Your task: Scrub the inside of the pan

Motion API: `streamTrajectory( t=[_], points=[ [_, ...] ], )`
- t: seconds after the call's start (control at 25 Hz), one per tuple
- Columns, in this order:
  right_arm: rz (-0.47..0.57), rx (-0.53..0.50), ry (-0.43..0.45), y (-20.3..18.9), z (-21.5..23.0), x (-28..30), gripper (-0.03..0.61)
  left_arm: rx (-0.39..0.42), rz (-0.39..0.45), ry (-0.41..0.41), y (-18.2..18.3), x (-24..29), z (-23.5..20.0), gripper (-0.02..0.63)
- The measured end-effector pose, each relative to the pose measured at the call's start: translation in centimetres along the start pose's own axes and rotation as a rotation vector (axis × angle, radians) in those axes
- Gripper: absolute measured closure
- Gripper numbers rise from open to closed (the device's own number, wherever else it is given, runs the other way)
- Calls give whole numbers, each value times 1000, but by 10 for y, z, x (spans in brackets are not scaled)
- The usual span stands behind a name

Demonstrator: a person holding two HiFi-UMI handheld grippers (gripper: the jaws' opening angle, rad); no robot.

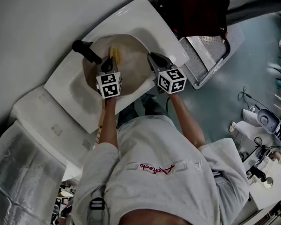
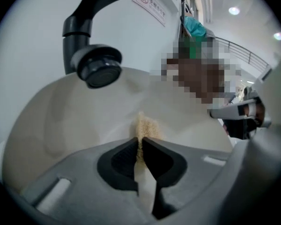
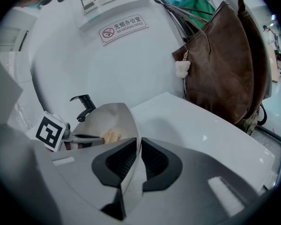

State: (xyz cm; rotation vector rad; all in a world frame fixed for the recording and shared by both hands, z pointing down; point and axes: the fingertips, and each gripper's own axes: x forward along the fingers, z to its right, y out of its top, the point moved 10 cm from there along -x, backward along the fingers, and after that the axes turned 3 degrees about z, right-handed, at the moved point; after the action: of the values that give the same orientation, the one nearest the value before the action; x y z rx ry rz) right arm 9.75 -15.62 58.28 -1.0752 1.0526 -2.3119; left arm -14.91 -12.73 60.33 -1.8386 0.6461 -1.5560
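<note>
A steel pan (image 1: 131, 55) sits tilted in the white sink (image 1: 152, 25); in the right gripper view its thin rim (image 3: 133, 125) runs up between my jaws. My right gripper (image 3: 138, 142) is shut on that rim at the pan's right side (image 1: 152, 59). My left gripper (image 2: 141, 143) is shut on the pale handle of a scrub brush, whose tan bristles (image 2: 146, 126) press against the pan's inner wall (image 2: 65, 125). In the head view the brush (image 1: 115, 54) shows yellowish inside the pan, ahead of the left gripper (image 1: 110, 63).
A black faucet (image 1: 86, 50) arches over the pan's far left edge (image 2: 91, 64). A brown bag (image 3: 220, 64) hangs to the right of the sink. A metal tray on a cart (image 1: 208, 55) stands at the right, a white counter (image 1: 37, 111) at the left.
</note>
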Motion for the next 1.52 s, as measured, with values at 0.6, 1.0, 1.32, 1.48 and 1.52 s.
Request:
streamTrajectory(
  t=[0.6,1.0,1.32,1.48,1.52],
  points=[
    [2,4,6,1,1,0,540,47,-49,-37,-3,11,23,588],
    [-5,8,12,1,1,0,540,129,-121,-174,-15,24,64,588],
    [-1,16,14,1,1,0,540,33,-41,-29,-1,9,17,588],
    [1,18,13,1,1,0,540,-21,-21,52,2,1,-9,588],
    [2,18,13,1,1,0,540,-33,-22,66,3,-1,-14,588]
  ],
)
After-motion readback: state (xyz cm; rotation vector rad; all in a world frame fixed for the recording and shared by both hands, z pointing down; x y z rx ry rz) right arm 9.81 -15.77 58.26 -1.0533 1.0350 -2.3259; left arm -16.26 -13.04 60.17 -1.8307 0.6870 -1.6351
